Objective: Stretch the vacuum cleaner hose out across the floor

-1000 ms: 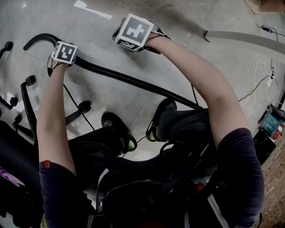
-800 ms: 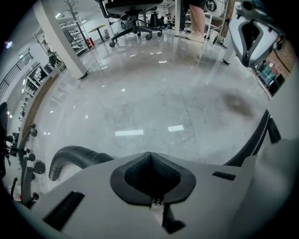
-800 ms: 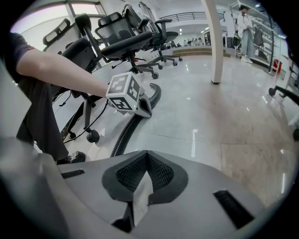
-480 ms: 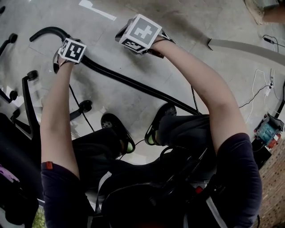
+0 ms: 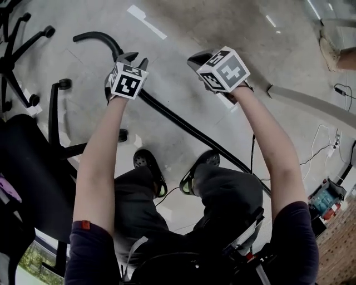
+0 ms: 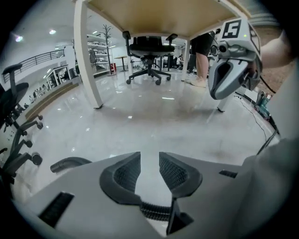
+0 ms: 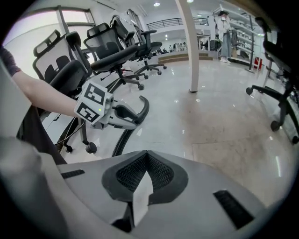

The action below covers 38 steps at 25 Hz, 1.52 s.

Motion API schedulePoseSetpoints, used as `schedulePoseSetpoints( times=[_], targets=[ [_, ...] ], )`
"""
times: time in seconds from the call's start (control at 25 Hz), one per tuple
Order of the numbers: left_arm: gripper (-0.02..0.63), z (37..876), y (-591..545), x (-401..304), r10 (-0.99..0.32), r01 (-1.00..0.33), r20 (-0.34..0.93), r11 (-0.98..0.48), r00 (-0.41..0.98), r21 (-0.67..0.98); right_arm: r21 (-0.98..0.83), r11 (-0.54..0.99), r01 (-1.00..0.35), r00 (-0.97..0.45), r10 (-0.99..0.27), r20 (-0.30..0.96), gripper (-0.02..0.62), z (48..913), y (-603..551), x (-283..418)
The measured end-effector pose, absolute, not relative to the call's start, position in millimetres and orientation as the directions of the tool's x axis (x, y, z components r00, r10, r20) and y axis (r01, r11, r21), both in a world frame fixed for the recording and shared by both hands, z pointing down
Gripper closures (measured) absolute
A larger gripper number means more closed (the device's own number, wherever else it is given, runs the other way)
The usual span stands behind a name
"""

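Looked down, from the head, on a black, finely ribbed vacuum cleaner hose laid slantwise over the glossy grey floor. Ran from a smooth curved end tube at far left, under the left gripper, to the near right past the person's dark shoes. Found the right gripper just beside the left one, to its right, over bare floor, with a square-marked cube on each. Showed black office-chair bases at the left edge. Caught only in the left gripper view: dark, mesh-textured pads parting, the jaws opening, the hose's ribs crossing low at their root and clear of both pads. Took in beyond them a white table leg, a tan tabletop underside, a black castored chair and a standing person's legs. Gave, in the right gripper view alone, that gripper's jaws pressed together tip to tip on nothing. Also showed, to the left, the other gripper above the hose's ribbed length, and a row of mesh-backed chairs behind.
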<state>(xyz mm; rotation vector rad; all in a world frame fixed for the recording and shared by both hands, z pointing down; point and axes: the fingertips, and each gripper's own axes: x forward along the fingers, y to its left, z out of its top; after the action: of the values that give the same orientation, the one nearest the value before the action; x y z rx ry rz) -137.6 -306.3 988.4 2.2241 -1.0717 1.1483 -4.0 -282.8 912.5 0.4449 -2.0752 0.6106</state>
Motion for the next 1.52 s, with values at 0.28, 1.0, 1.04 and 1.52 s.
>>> schedulePoseSetpoints(
  times=[0.28,1.0,1.04,1.52],
  targets=[
    [0.516,892,-263,-105,-0.424,-0.806,0.787,-0.572,0.449,0.152,-0.349,0.727,-0.592,-0.581,-0.085,0.809,0.591,823,-252,11],
    [0.6,670,-205,-145,-0.51,-0.821,0.678,-0.51,0.53,0.258,-0.515,0.658,-0.549,-0.703,-0.031,0.711,0.591,646,-160,-35],
    [0.6,665,-204,-150,-0.522,-0.829,0.672,-0.493,0.525,0.265,-0.522,0.642,-0.562,-0.704,-0.04,0.709,0.591,645,-161,-32],
    [0.6,607,-163,-122,-0.537,-0.8,0.597,-0.461,0.597,0.384,-0.559,0.504,-0.658,-0.703,-0.146,0.696,0.591,592,-156,16]
  ],
)
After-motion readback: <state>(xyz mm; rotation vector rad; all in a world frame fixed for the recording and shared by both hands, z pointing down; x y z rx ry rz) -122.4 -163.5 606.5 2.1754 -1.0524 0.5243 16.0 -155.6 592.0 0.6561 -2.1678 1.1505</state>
